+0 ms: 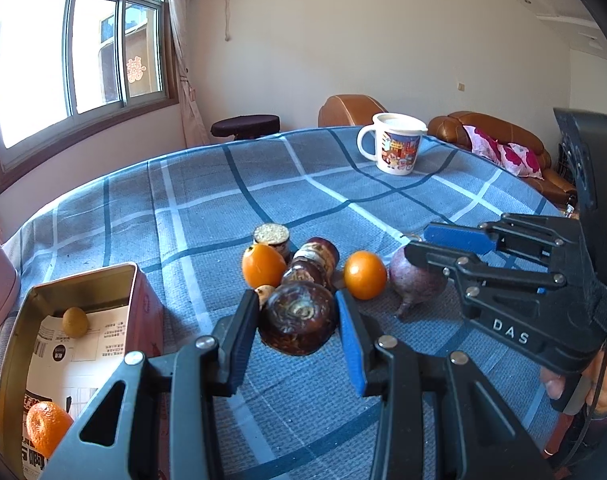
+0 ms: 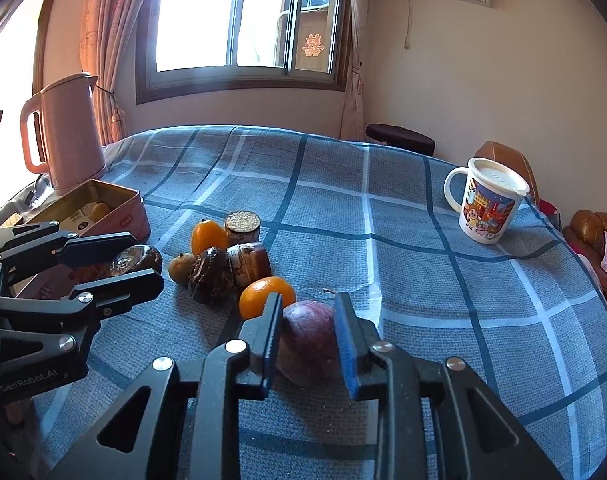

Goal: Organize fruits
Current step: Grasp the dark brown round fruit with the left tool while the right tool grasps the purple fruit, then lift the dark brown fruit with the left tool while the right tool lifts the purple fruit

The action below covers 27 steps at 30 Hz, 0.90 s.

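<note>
We see a table under a blue plaid tablecloth, with a pink kettle and a cartoon-printed mug at its far parts. An open metal tin stands at the left gripper's side and already holds a mandarin and a small yellowish fruit. The left gripper has its jaws set wide around a dark brown, ringed, corm-like item, pads just beside its flanks; we cannot tell whether they press it. The right gripper likewise straddles a purple passion fruit, jaws open about to its width, firm contact unconfirmed. Between them lie two oranges, further brown corm-like pieces, and a small tan fruit, all crowded together. We judge the chief risks to be these: a round fruit squirting from the flat pads if closure is off-centre; neighbouring oranges being nudged and rolling across the cloth; and the two grippers colliding, since they work near each other.
</note>
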Motion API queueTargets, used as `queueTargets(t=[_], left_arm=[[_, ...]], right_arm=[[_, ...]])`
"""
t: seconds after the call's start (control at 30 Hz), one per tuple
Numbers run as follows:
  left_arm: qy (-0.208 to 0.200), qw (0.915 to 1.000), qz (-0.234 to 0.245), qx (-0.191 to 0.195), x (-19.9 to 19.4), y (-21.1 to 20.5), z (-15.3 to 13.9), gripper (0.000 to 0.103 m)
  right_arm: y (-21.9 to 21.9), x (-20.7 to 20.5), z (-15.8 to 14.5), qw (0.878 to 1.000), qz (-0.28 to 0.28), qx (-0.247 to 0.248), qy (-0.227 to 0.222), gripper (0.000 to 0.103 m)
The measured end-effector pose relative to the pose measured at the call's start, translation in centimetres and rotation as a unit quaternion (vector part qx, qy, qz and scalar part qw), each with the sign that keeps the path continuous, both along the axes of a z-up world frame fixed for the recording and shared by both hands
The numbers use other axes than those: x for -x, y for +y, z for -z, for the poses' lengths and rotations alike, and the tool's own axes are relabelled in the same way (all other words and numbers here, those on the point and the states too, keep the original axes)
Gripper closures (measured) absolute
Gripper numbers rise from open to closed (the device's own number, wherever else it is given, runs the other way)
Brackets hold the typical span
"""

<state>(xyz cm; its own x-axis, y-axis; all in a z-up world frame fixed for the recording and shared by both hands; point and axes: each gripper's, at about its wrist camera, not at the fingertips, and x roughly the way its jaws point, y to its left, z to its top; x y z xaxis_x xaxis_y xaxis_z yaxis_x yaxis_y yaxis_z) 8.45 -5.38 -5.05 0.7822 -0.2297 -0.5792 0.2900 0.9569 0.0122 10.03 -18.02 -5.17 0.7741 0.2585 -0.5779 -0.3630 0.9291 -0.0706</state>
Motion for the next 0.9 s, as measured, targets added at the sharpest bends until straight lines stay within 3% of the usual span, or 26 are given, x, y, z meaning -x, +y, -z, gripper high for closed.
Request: queueTargets(t=[0.17,0.2,0.23,0.3,0.43,0.47,0.5,0.63,0.9], left_arm=[[0.001,1.0000,0.001,-0.001,0.0,0.0,0.0,0.062],[0.001,1.0000,0.000,-0.002,0.0,0.0,0.0,0.062],[0.001,1.0000,0.001,-0.002,0.0,0.0,0.1,0.062],[0.001,1.0000,0.001,0.000,-0.1,0.0,0.1,0.062],[0.001,1.0000,0.002,0.002,-0.1,0.0,0.0,0.062],[0.001,1.0000,0.002,0.002,0.0,0.0,0.0,0.062],[0.000,1.0000,0.002,0.003,0.0,0.0,0.0,0.062],[-0.003,1.0000,0.000,0.004,0.1,0.1,-0.1,0.062],[-0.026,0.9995,-0.013,0.012,0.7,0.7,-0.6,0.062]], right_arm=[[-0.3,-0.2,0.0,1.000,-0.002,-0.010,0.004,0.081],[-0.3,-0.3,0.0,1.000,-0.002,-0.013,0.006,0.073],[-0.3,-0.3,0.1,1.000,0.000,-0.012,0.010,0.052],[-0.1,-1.0,0.6,1.000,0.007,0.001,0.027,0.028],[0.1,-2.2,1.6,0.998,0.019,0.019,0.064,0.032],[0.0,-2.5,1.8,0.997,0.016,0.016,0.075,0.038],[-0.2,-2.7,2.0,0.996,0.018,0.011,0.084,0.052],[-1.0,-2.7,1.9,0.995,0.003,-0.023,0.093,0.052],[-0.6,-0.5,0.2,0.999,-0.005,-0.025,0.022,0.052]])
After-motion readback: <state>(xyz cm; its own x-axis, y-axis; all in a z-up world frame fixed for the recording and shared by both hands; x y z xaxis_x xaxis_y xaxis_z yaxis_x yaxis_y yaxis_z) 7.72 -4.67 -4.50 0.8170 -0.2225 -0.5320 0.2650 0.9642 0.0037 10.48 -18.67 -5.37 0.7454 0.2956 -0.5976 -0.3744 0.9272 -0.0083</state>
